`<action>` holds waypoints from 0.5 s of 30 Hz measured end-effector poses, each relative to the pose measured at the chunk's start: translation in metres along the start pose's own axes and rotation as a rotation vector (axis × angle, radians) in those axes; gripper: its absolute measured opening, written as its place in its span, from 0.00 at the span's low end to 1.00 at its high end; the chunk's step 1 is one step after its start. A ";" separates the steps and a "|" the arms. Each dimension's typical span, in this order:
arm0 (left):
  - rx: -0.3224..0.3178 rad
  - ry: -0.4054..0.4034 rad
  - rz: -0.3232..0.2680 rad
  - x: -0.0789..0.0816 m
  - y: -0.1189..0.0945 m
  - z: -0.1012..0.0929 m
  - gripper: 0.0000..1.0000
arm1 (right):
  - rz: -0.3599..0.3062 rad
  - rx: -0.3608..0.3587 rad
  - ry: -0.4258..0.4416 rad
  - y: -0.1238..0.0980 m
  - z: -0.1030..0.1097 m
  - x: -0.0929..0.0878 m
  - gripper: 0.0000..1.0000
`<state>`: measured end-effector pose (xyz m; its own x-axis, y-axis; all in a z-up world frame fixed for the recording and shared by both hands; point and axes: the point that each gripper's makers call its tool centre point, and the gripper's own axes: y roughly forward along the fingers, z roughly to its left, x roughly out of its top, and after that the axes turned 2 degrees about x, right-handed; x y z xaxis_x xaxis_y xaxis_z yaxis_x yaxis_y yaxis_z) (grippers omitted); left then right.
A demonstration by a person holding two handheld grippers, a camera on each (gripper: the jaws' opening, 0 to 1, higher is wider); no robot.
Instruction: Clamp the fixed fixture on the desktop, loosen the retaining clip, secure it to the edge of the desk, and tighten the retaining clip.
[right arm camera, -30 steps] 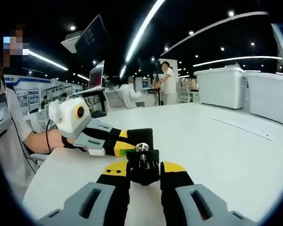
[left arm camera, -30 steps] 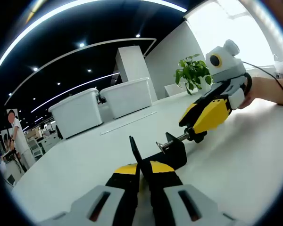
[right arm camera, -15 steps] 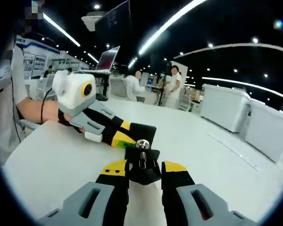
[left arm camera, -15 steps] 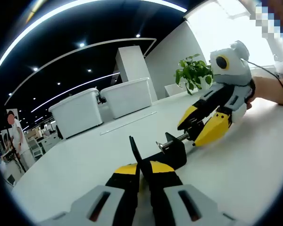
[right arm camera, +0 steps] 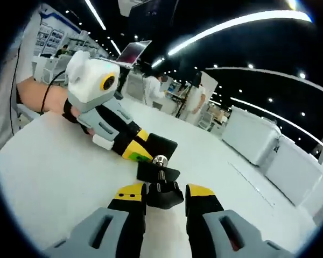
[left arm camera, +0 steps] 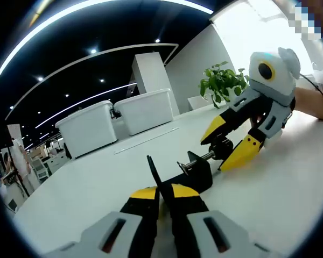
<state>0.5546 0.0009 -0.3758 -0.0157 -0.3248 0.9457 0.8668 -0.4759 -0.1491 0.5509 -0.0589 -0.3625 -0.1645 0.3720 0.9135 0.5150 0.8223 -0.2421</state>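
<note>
One black metal C-shaped clamp fixture [left arm camera: 196,174] lies on the smooth white desktop [left arm camera: 280,199]. The left gripper [left arm camera: 164,196], with yellow-tipped black jaws, is pressed together on the fixture's flat black plate. The right gripper [right arm camera: 165,194], likewise yellow-tipped, pinches the black knob [right arm camera: 164,194] at the end of the fixture's silver threaded screw [left arm camera: 201,158]. Two white lidded plastic bins [left arm camera: 118,118] stand well behind, beside one green potted plant [left arm camera: 222,81]. The room is an open hall with a dark ceiling carrying curved strip lights [left arm camera: 91,54].
</note>
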 end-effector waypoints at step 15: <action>-0.006 0.000 0.000 0.000 0.010 0.004 0.08 | -0.106 0.102 0.596 -0.008 -0.014 0.005 0.30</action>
<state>0.5649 -0.0006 -0.3762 -0.0159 -0.3251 0.9455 0.8640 -0.4804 -0.1507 0.5581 -0.0694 -0.3515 0.3030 0.0051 0.9530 0.4339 0.8896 -0.1427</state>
